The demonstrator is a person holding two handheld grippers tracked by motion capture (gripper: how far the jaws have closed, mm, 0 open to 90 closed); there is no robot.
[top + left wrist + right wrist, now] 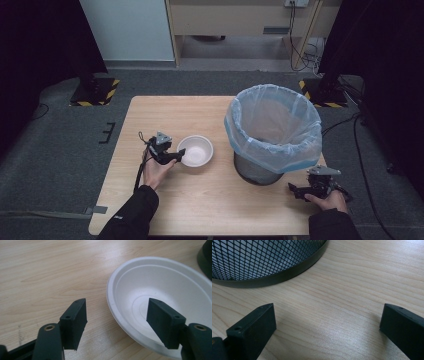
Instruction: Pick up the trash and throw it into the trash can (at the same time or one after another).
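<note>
Wooden table (200, 200): my left claw (117, 322) straddles the white bowl's (160, 290) rim, jaws apart, nothing gripped; lift and the lined bin (272, 125) remain.

The bowl (196, 150) is plain white, with faint raised rings inside, and stands on a pale wood-grain table (200, 200) streaked with light brown lines. Both the left gripper (176, 154) and the right gripper (295, 190) are black, each topped by a grey plate. The waste bin (262, 262) is black diamond-pattern mesh with a solid black base band, lined with a translucent bluish-white bag (272, 125).
</note>
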